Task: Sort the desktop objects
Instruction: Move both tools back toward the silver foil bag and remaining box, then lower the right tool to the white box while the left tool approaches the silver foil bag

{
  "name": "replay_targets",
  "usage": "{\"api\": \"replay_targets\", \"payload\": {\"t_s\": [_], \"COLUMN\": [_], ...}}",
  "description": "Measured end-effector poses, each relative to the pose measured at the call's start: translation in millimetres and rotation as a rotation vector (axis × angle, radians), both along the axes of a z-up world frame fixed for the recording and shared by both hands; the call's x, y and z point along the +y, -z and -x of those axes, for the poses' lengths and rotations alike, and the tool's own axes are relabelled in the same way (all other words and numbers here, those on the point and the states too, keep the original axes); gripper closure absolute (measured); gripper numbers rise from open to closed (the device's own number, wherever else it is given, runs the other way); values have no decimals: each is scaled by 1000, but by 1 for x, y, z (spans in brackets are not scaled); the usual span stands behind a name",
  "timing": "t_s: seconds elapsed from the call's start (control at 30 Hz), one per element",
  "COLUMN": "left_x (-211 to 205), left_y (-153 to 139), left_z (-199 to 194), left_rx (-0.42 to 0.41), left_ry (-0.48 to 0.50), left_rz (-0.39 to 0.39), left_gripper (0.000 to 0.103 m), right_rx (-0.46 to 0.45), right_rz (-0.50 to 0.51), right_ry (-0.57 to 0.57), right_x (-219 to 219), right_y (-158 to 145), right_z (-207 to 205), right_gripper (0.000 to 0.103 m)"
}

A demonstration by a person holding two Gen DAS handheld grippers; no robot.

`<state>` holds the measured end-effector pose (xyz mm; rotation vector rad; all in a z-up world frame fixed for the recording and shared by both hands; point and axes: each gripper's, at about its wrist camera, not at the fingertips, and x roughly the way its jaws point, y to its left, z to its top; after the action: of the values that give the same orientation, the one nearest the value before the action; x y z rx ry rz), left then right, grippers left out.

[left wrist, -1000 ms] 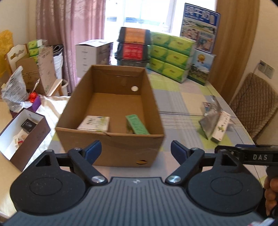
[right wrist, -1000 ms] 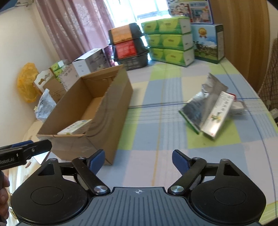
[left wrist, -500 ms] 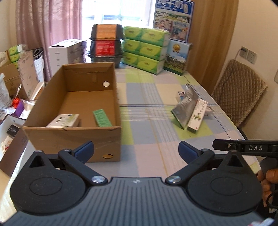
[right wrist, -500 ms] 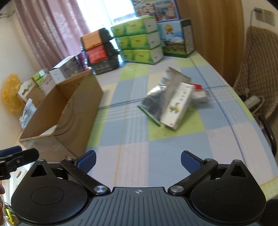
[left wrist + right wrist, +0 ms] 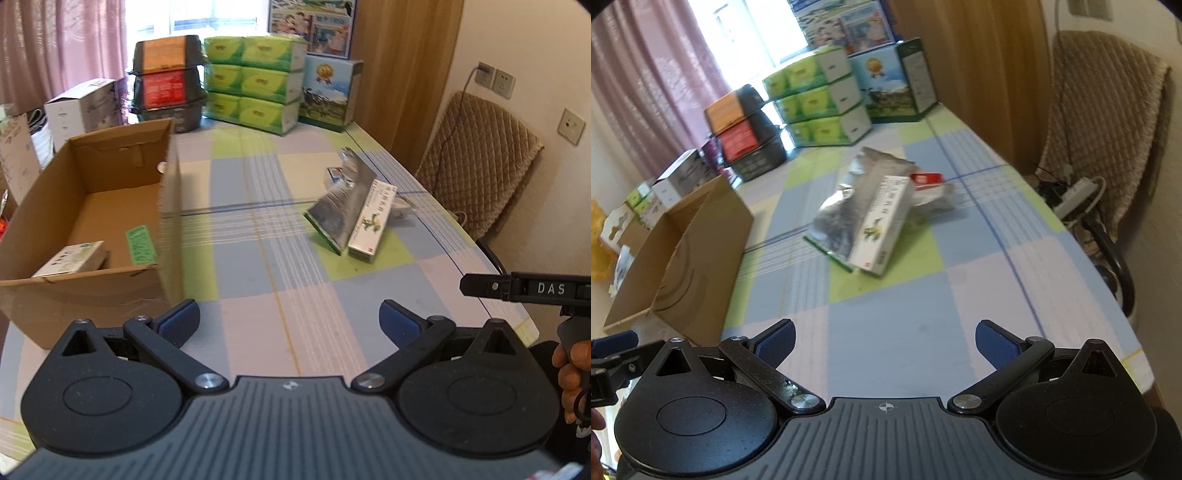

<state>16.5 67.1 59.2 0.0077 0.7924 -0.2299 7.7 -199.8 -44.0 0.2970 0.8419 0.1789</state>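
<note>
An open cardboard box (image 5: pixel 92 229) (image 5: pixel 687 254) stands on the left of the checked tablecloth (image 5: pixel 258 221). Inside it lie a white carton (image 5: pixel 70 258) and a green packet (image 5: pixel 139 244). Mid-table sits a pile: a silver foil pouch (image 5: pixel 338 206) (image 5: pixel 849 206), a long white carton with a yellow-green print (image 5: pixel 373 225) (image 5: pixel 882 229), and a small red-and-white pack (image 5: pixel 925 180) behind them. My left gripper (image 5: pixel 290 325) is open over the near table, empty. My right gripper (image 5: pixel 884 341) is open too, empty, facing the pile from well short of it.
Green tissue packs (image 5: pixel 255 81), black stacked crates (image 5: pixel 166 85) and a blue carton (image 5: pixel 327 96) line the far table end. A padded chair (image 5: pixel 476 162) and a power strip (image 5: pixel 1075 192) are off the right edge. A hand (image 5: pixel 570 373) holds the right gripper's handle.
Both grippers have swung to the right, away from the cardboard box and toward the pile; the box has slid to the left of both views. Both stayed open.
</note>
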Motion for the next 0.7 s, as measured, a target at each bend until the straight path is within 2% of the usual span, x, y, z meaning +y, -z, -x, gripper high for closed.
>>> {"api": "replay_targets", "payload": {"t_s": [0.3,0.7], "left_x": [-21,-41], "left_y": [12,23], "left_z": [-14,-38], "left_rx": [30,46], "left_ry": [40,79], "left_rz": [-15,-28], "left_gripper": [2,2], "right_rx": [27,30], "right_rz": [-20,-23], "right_ry": [46,31], "right_x": [-24,-29], "right_y": [14,23], "right_z": [-1,-18], "right_gripper": [2,2]}}
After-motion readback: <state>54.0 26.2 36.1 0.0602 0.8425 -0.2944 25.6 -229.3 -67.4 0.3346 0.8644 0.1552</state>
